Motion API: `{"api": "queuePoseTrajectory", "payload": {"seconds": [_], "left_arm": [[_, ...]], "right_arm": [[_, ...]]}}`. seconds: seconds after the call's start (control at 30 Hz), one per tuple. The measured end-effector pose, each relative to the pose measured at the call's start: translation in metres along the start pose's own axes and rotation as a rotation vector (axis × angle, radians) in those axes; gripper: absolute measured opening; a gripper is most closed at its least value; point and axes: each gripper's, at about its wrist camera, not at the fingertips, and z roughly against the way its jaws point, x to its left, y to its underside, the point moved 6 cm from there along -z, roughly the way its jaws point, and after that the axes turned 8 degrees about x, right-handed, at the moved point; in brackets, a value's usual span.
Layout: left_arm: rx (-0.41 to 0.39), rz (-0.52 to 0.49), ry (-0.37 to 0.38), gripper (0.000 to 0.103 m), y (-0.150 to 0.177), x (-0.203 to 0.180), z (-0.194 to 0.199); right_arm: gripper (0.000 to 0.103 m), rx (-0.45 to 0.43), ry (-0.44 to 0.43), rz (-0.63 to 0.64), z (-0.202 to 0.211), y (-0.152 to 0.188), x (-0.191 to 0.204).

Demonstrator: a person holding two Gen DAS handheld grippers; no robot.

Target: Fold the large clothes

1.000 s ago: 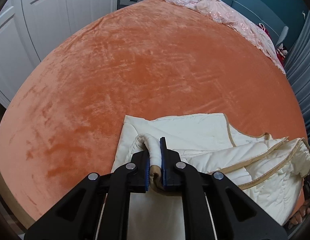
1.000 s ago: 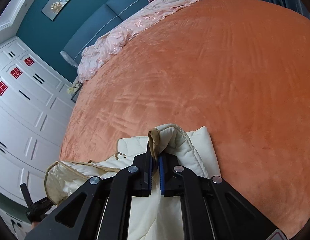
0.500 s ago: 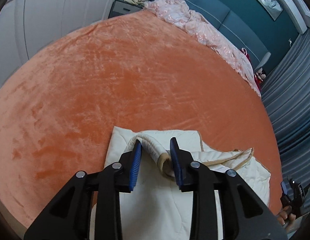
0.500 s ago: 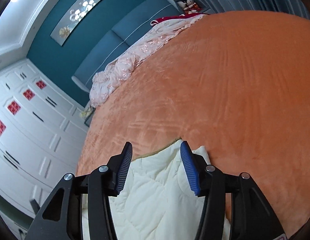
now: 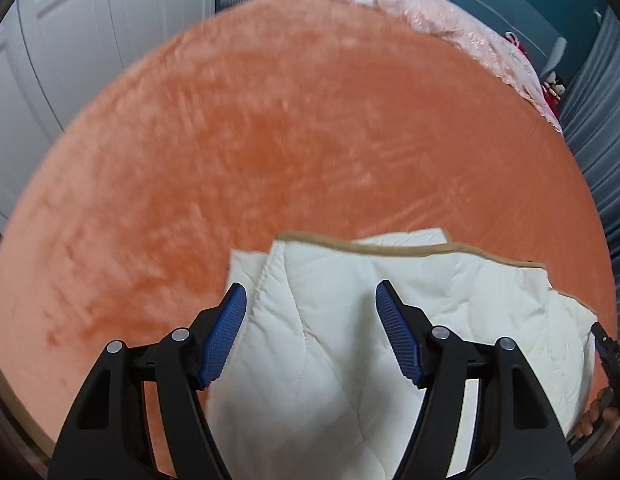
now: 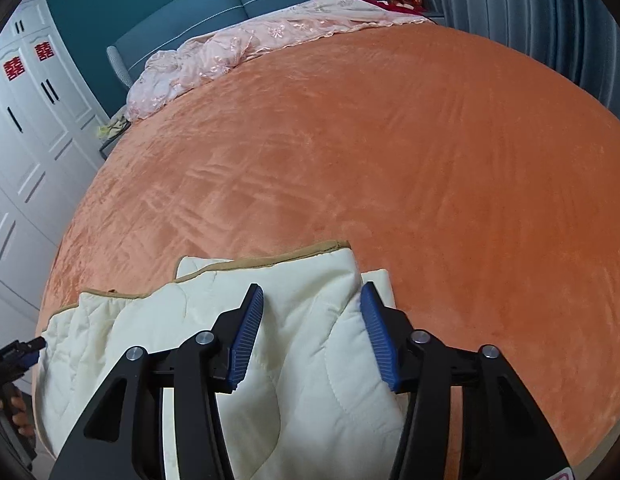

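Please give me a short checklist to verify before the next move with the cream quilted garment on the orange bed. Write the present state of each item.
1. Left gripper free of cloth: ok. Its jaws are opening, and the pads press on nothing.
2. Right gripper free of cloth: ok. Its jaws are closing, with no fold pinched between them.
3. Cream quilted garment lies folded on the orange bedspread: ok.
4. Tan-trimmed edges aligned: not ok, the layers are staggered.
5. Bedspread beyond the garment free for another fold: ok.
6. Garment's near edge fully on the bed: cannot tell, the grippers hide it.
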Motion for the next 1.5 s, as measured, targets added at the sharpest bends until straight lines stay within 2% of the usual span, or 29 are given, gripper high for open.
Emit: {"api": "queuePoseTrajectory", "payload": {"seconds": [0.03,0.07,0.1,0.13,0.2,0.27,0.37,0.57,0.77,0.9,1.0,1.13,1.2,1.27,1.3,1.33,1.37,1.4,1.43,1.47,1.5], "left_arm": [[0.017,0.017,0.013,0.046,0.001,0.003,-0.007],[0.026,0.03,0.03,0.039,0.003,0.004,-0.01],[0.027,0.047,0.048,0.024,0.001,0.007,-0.011],[0.024,0.065,0.076,0.015,-0.003,0.008,-0.009],[-0.004,0.068,0.09,0.011,-0.009,0.007,-0.004],[-0.04,0.043,0.067,0.009,-0.014,0.0,0.002],[-0.07,0.017,-0.004,0.009,-0.023,-0.007,0.0],[-0.028,-0.021,-0.138,0.01,-0.02,-0.008,-0.04],[-0.068,-0.042,-0.162,0.017,-0.009,-0.002,-0.066],[-0.116,-0.062,-0.209,0.018,-0.006,-0.007,-0.071],[-0.131,-0.057,-0.216,0.018,-0.006,-0.007,-0.073],[-0.131,-0.054,-0.219,0.019,-0.007,-0.007,-0.073],[-0.127,-0.055,-0.224,0.022,-0.007,-0.006,-0.071],[-0.111,-0.041,-0.289,0.044,-0.011,0.002,-0.06],[-0.122,-0.034,-0.323,0.056,-0.014,0.007,-0.048],[-0.153,-0.033,-0.341,0.06,-0.017,0.013,-0.031],[-0.18,-0.047,-0.372,0.06,-0.019,0.016,-0.014],[-0.219,-0.06,-0.415,0.058,-0.022,0.016,0.005],[-0.252,-0.061,-0.47,0.052,-0.025,0.014,0.024],[-0.273,-0.058,-0.462,0.05,-0.028,0.007,0.038],[-0.284,-0.055,-0.4,0.05,-0.031,-0.006,0.05]], "right_arm": [[0.012,0.013,-0.011,0.01,-0.002,-0.003,0.002],[0.011,0.009,-0.023,0.013,0.0,-0.007,0.004],[0.01,-0.013,-0.028,0.021,0.004,-0.011,0.007],[0.008,-0.035,-0.016,0.028,0.009,-0.016,0.008],[0.007,-0.08,-0.01,0.019,0.015,-0.025,0.012],[0.007,-0.109,0.014,0.007,0.016,-0.032,0.014],[0.007,-0.08,0.081,0.007,-0.003,-0.034,0.013],[0.007,0.014,0.121,-0.029,-0.046,-0.017,-0.007],[0.009,0.023,0.124,-0.034,-0.067,-0.002,-0.015],[0.01,-0.006,0.186,0.007,-0.072,0.004,-0.007],[0.015,-0.017,0.228,0.037,-0.076,0.005,-0.002],[0.018,-0.018,0.19,0.011,-0.076,0.003,-0.006],[0.018,-0.013,0.145,-0.041,-0.068,-0.002,-0.016],[0.024,-0.032,0.123,-0.156,-0.044,-0.012,-0.034],[0.024,-0.073,0.126,-0.215,-0.021,-0.017,-0.043],[0.024,-0.124,0.153,-0.241,0.002,-0.022,-0.048],[0.03,-0.173,0.177,-0.237,0.024,-0.028,-0.048],[0.03,-0.222,0.183,-0.208,0.046,-0.035,-0.041],[0.03,-0.243,0.173,-0.183,0.057,-0.039,-0.03],[0.03,-0.244,0.144,-0.149,0.064,-0.042,-0.013],[0.03,-0.226,0.108,-0.114,0.063,-0.044,0.004]]}}
